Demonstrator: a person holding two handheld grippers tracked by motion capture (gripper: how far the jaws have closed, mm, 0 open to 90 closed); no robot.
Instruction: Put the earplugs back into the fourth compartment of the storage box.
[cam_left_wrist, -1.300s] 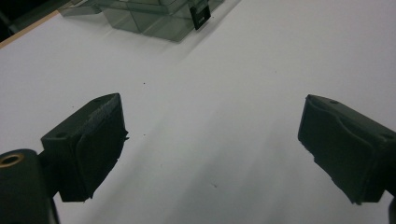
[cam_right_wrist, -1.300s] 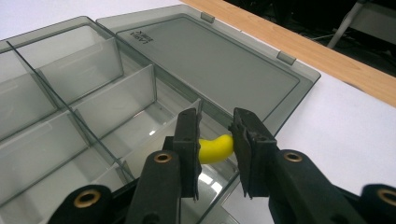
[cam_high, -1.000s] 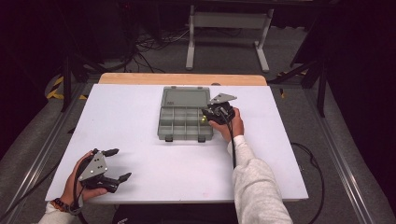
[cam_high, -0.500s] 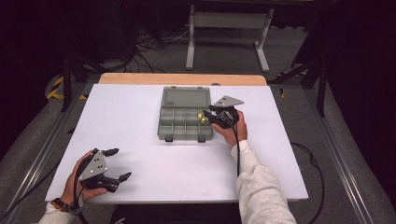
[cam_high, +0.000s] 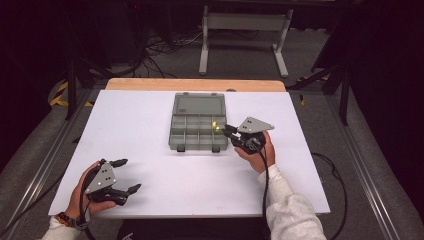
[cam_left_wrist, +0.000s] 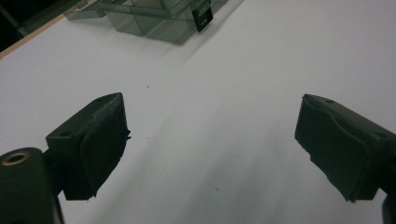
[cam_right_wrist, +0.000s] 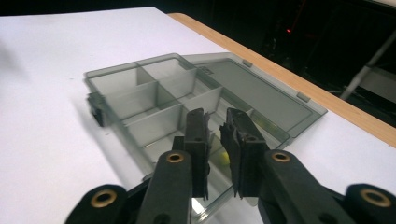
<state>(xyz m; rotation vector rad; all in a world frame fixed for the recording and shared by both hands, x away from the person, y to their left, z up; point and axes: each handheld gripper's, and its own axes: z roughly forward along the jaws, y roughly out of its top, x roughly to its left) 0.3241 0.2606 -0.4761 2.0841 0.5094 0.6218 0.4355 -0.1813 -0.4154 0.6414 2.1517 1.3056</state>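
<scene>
A grey see-through compartment box (cam_high: 176, 136) lies open in the middle of the white table (cam_high: 135, 115), its lid flat behind it. A small yellow thing (cam_high: 216, 125) sits in a right-hand compartment. My right gripper (cam_high: 228, 130) is at the box's right edge, pointing left over that compartment. In the right gripper view the jaws of that gripper (cam_right_wrist: 215, 123) have just been closing and stand a narrow gap apart, nothing between them, with the box (cam_right_wrist: 154, 93) and a yellow glint (cam_right_wrist: 224, 159) beneath. My left gripper (cam_high: 127, 175) rests open at the front left, its jaws (cam_left_wrist: 212, 149) wide over bare table.
The box's front latch (cam_left_wrist: 202, 17) faces the left gripper from far off. A wooden strip (cam_high: 195, 84) edges the table's far side, and a white stand (cam_high: 242, 22) and cables lie on the floor beyond. Dark floor surrounds the table.
The right gripper has drawn back from over the box's right compartments to its right edge, and its jaws have narrowed. The left gripper has stayed put.
</scene>
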